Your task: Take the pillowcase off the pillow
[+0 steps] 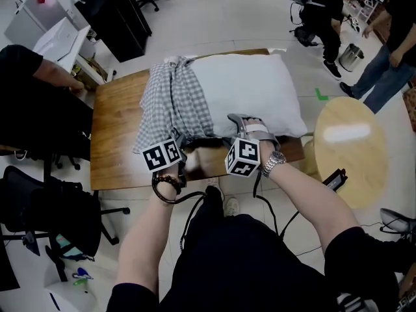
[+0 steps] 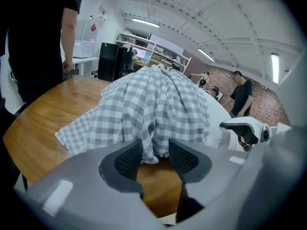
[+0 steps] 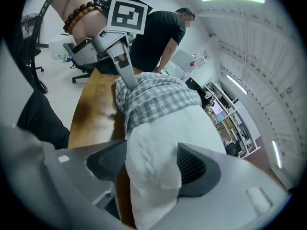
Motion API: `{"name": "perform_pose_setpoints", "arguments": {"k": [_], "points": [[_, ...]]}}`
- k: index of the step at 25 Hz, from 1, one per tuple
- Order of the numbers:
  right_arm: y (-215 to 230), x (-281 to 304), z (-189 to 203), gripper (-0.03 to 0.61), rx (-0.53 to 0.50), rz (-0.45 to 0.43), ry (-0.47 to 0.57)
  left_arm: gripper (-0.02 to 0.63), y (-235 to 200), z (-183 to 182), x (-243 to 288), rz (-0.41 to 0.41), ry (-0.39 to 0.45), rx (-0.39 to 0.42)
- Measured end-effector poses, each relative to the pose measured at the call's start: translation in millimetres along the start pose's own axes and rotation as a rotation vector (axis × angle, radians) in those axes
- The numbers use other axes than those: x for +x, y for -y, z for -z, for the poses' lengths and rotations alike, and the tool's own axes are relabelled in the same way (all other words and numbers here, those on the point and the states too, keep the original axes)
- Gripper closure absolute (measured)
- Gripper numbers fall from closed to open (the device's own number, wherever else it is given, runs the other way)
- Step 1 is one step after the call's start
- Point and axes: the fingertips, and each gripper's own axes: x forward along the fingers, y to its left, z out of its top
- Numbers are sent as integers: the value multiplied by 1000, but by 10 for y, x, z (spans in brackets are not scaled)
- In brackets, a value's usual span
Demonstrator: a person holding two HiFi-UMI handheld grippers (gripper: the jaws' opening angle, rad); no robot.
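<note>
Grey-and-white checked cloth, the pillowcase [image 1: 172, 99], lies bunched over the left end of the white pillow [image 1: 253, 86] on the wooden table [image 1: 114, 135]; most of the pillow is already bare. The left gripper [image 2: 155, 156] has its jaws half apart, and a loose fold of the pillowcase's near edge hangs between them, not pinched. The right gripper [image 3: 152, 159] gapes wide around the pillow's bare near corner, not squeezing it. A person in black [image 1: 26, 90] stands at the table's left.
</note>
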Motion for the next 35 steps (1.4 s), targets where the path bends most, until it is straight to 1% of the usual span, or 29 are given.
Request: {"name": "perform_pose_setpoints", "arguments": {"k": [2,4,5,6,9,11,15,19,23,28,35], "points": [[-9,96,59,250,-18,16,-25,436,-49,25,46,-14,-2,-19],[3,170,111,255,-30,35,-48,449,-88,39,88,-24,-6,-20],[17,190,129,274,-35,47,-56,460,-104,46,105,-27,-9,-19],[37,199,140,322,-39,60,-61,484,-120,51,120,-30,-10,-19],[121,187,144,412,-35,86,-56,556,-173,40,140,-41,-7,-20],[176,159,126,467,-25,97,-49,593,-207,17,126,-39,0,-20],[235,92,116,549,-17,99,-45,602,-267,-38,75,-32,27,-40],[303,46,128,563,-10,95,-41,604,-380,-119,16,-55,60,-64],[386,-23,167,565,8,94,-30,604,-541,-234,-46,-75,93,-111],[482,-125,180,566,22,92,-24,604,-708,-384,-134,-91,114,-161],[636,-204,280,568,47,96,-34,604,-998,-538,-246,-118,142,-203]]}}
